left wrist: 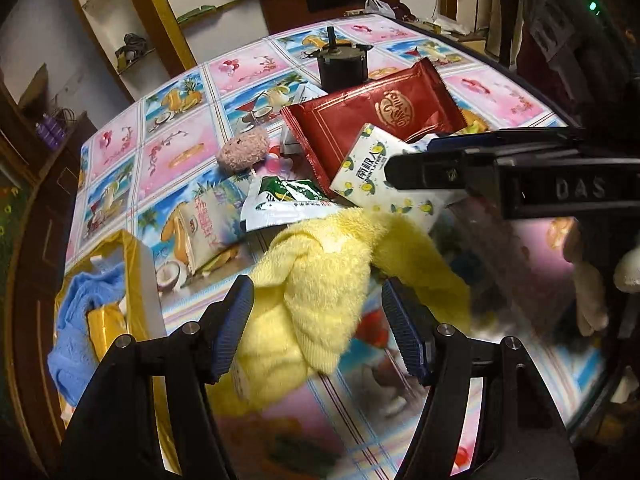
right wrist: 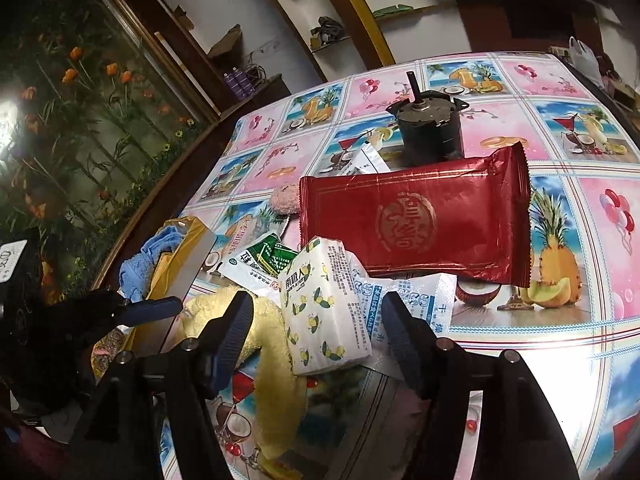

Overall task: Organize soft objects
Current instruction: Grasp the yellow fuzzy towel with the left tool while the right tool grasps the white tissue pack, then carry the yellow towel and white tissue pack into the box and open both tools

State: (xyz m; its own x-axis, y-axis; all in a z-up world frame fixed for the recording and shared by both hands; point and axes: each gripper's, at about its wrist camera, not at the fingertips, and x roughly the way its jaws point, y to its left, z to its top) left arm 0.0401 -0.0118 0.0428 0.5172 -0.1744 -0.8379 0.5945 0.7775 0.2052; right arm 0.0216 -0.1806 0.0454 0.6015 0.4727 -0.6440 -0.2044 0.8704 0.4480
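Note:
A yellow towel (left wrist: 320, 280) lies crumpled on the patterned tablecloth, between the jaws of my left gripper (left wrist: 318, 328). The jaws stand open: the left pad brushes the towel's edge and the right pad stays clear of it. A white tissue pack with lemon print (right wrist: 324, 304) sits between the open jaws of my right gripper (right wrist: 318, 332), and neither pad presses on it. In the left wrist view the right gripper (left wrist: 416, 158) reaches in from the right over that tissue pack (left wrist: 360, 176). A small pink plush (left wrist: 243, 151) rests farther back.
A gold box (left wrist: 138, 264) holding a blue cloth (left wrist: 80, 320) stands at the table's left edge. A red foil packet (right wrist: 416, 224), a black motor (right wrist: 430, 128), a green-white sachet (left wrist: 288, 200) and a desiccant packet (right wrist: 420, 300) crowd the middle. Shelves line the far wall.

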